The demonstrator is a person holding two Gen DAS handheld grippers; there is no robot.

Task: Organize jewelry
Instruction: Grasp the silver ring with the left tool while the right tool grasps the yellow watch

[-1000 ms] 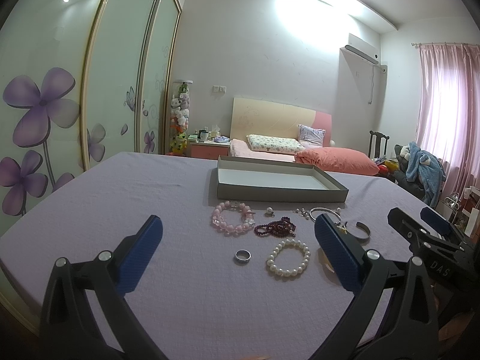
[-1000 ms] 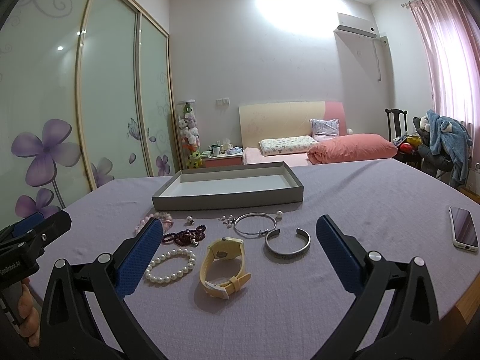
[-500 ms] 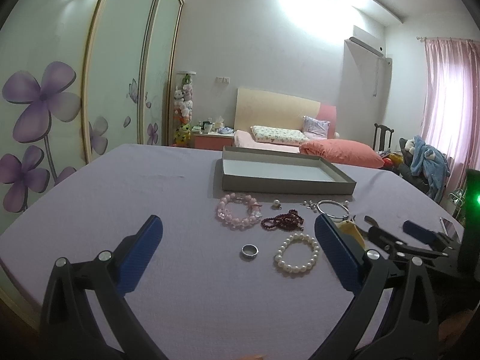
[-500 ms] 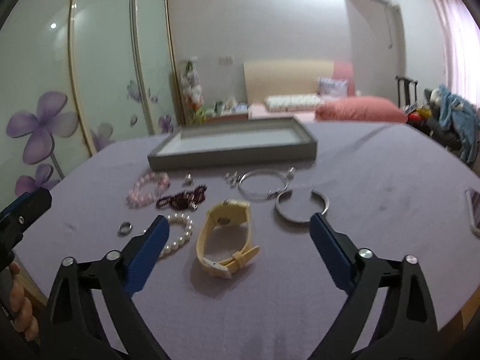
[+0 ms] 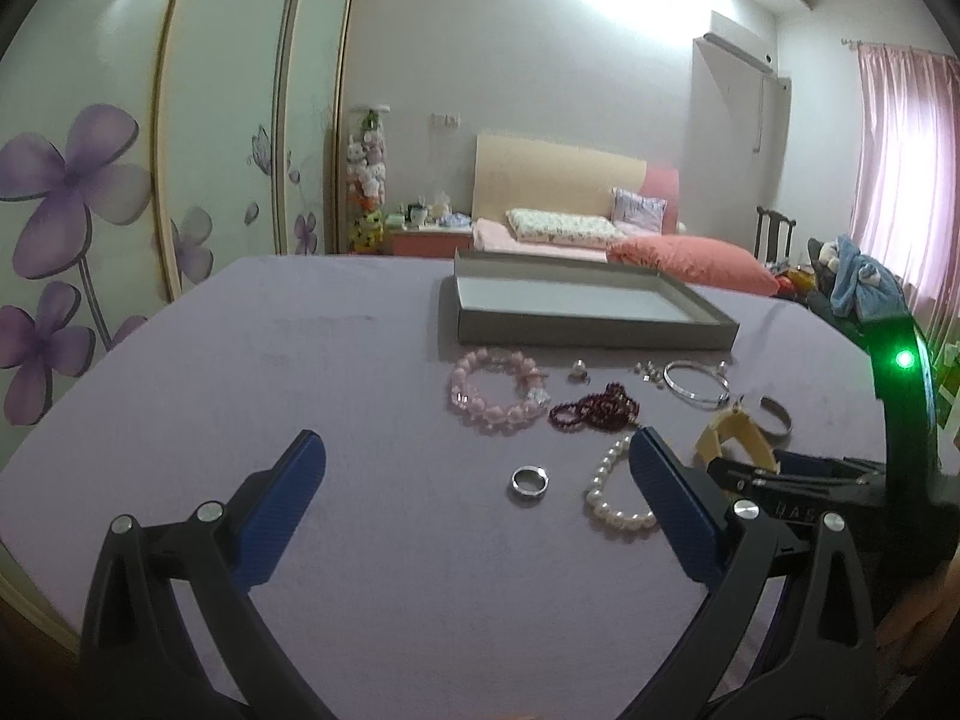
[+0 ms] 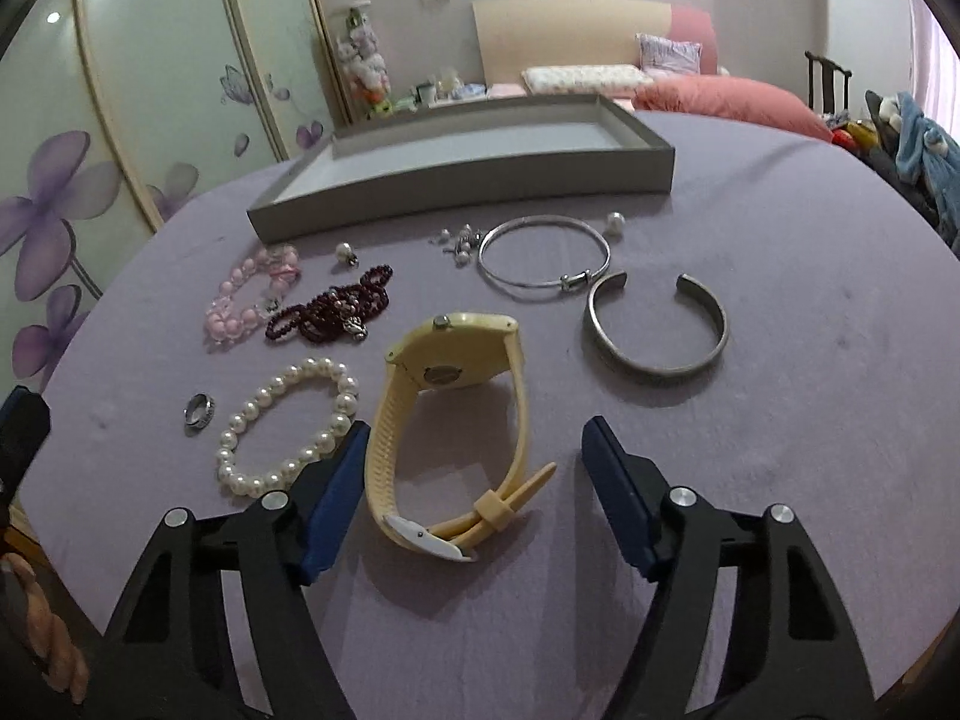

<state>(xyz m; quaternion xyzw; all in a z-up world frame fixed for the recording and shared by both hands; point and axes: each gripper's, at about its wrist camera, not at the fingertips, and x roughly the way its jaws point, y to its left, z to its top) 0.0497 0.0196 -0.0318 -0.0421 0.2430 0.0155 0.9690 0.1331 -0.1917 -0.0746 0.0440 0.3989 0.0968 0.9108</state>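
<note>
The right tool [image 6: 474, 480] has tipped down and moved in over the yellow watch [image 6: 450, 420]; its jaws are closing, the strap between them, pads not yet touching. In my judgement the watch is the first piece headed for the grey tray [image 6: 468, 180], which stands empty at 12 o'clock on the purple table [image 6: 780, 420]. The left tool [image 5: 474, 480] hangs spread and empty, with the silver ring [image 5: 528, 483] lying between its fingers and the pearl bracelet [image 5: 612, 498] at 3 o'clock of the ring. The right tool's frame carries pale lettering, too small to read surely; the watch shows none.
</note>
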